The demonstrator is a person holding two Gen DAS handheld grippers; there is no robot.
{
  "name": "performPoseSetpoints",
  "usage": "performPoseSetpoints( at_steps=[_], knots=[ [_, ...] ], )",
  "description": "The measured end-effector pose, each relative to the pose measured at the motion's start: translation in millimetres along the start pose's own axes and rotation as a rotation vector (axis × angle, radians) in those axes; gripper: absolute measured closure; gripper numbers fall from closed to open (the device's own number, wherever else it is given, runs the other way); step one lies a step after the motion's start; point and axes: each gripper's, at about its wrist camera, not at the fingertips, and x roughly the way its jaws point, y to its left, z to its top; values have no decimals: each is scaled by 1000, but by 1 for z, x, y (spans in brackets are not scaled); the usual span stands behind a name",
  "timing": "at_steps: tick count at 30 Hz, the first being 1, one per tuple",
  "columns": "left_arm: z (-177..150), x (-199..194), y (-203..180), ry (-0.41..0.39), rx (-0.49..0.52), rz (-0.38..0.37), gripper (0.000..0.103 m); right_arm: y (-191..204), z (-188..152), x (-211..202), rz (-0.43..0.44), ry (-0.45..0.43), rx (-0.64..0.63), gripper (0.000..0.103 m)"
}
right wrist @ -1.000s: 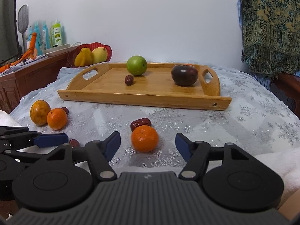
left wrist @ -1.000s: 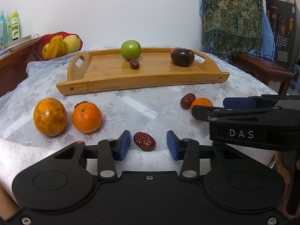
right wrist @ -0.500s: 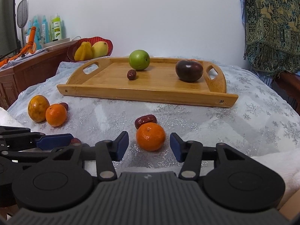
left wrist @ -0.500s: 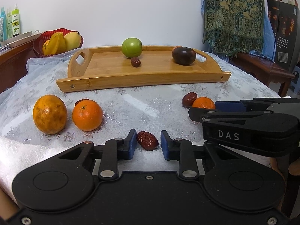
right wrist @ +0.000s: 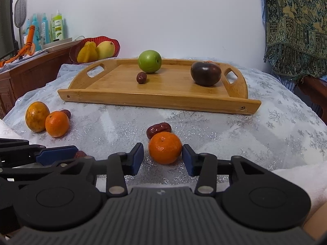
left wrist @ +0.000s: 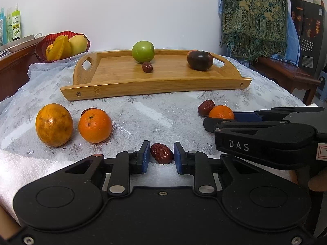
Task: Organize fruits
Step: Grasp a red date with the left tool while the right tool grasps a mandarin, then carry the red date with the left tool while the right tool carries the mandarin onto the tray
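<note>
A wrinkled red date (left wrist: pixel 161 153) lies on the white cloth, and my left gripper (left wrist: pixel 161 157) is shut on it, both blue pads against its sides. A small mandarin (right wrist: pixel 165 147) sits between the pads of my right gripper (right wrist: pixel 163 157). Its jaws are closing, and a thin gap still shows at the left pad. A second date (right wrist: pixel 158 129) lies just behind the mandarin. The wooden tray (right wrist: pixel 155 100) further back holds a green apple (right wrist: pixel 149 61), a small date (right wrist: pixel 141 77) and a dark purple fruit (right wrist: pixel 206 73).
On the cloth at the left are a large yellow-orange citrus (left wrist: pixel 53 124) and an orange (left wrist: pixel 95 125) with a date tucked behind. A red bowl (left wrist: pixel 40 50) of yellow fruit stands at the back left beside a wooden sideboard. My right gripper's body (left wrist: pixel 265 134) crosses the right of the left wrist view.
The left jaws have narrowed onto the red date. The right jaws have drawn in around the mandarin. Neither hand has shifted much.
</note>
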Motion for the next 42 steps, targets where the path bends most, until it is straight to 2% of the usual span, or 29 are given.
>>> performPoseSetpoints(
  at_steps=[5, 12, 42],
  knots=[
    [0, 0, 0, 0, 1, 1, 79, 0, 0, 0, -3, -1, 2, 55],
    [0, 0, -2, 1, 10, 1, 80, -2, 1, 0, -15, -2, 11, 63],
    [29, 7, -1, -39, 1, 10, 80, -2, 9, -11, -23, -72, 41, 64]
  ],
)
